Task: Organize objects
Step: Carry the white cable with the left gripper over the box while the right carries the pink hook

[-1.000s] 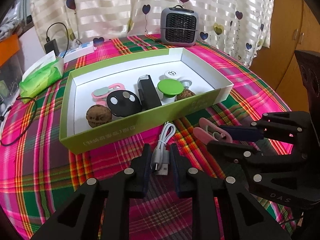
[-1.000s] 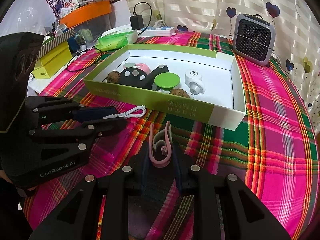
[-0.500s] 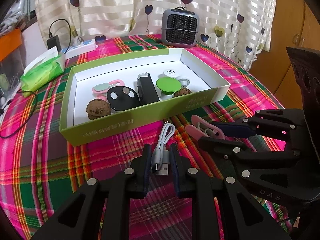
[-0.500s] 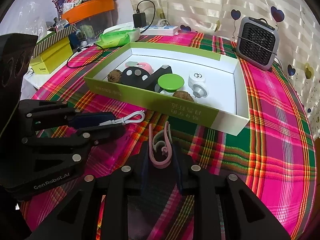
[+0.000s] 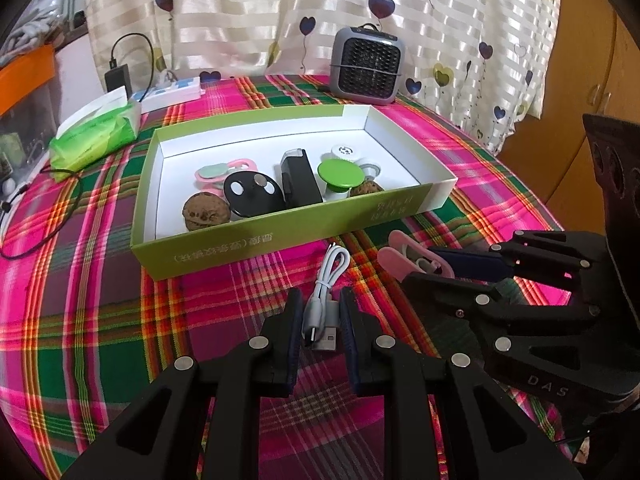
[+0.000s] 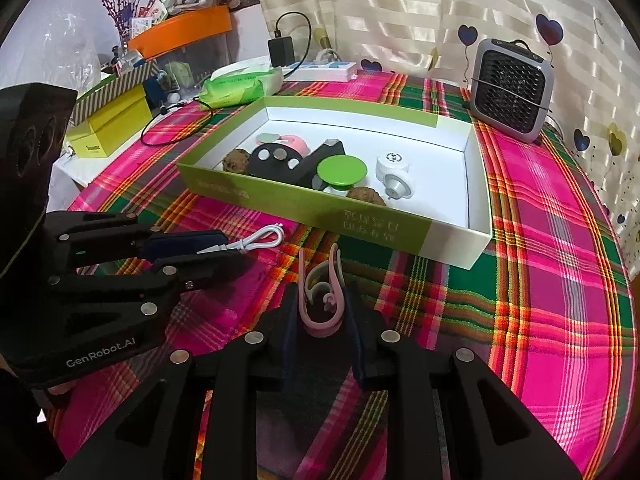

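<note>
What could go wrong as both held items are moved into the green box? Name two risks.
The white cable is pinched only near its plugs by the left gripper; its free loop could snag the box wall. The pink clip in the right gripper might land on the crowded items.

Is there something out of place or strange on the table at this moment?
Nothing is spilled or broken. Only two things lie outside the green box: the white USB cable and the pink clip, each clamped in a gripper.

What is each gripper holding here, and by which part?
The left gripper grips the white USB cable at its plug end. The right gripper grips the pink clip across its rounded rear end.
</note>
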